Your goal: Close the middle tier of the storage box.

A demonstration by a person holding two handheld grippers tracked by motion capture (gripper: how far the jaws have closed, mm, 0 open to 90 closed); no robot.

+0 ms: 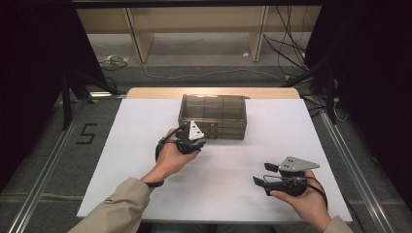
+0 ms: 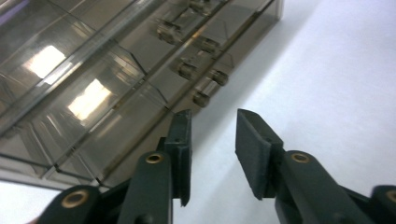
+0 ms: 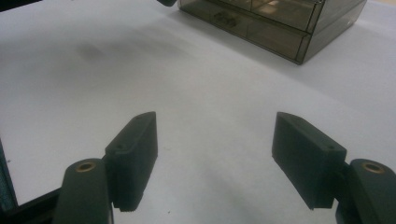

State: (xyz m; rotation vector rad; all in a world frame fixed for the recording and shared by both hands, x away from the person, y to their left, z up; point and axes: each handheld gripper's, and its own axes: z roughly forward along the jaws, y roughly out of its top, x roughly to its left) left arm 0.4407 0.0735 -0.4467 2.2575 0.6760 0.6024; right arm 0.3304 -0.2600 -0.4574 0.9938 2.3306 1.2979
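My left gripper [image 2: 212,154] released, jaws parted, just beside smoky drawer box [image 1: 213,115] front, possibly touching. My right gripper [image 3: 215,158] released, 4 o'clock of box, over white sheet [image 1: 145,141].

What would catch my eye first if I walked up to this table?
Probably the smoky see-through drawer box at the middle back of the white table. Next, the left gripper, open right at the box's front, and the right gripper, open over bare table near the right front.
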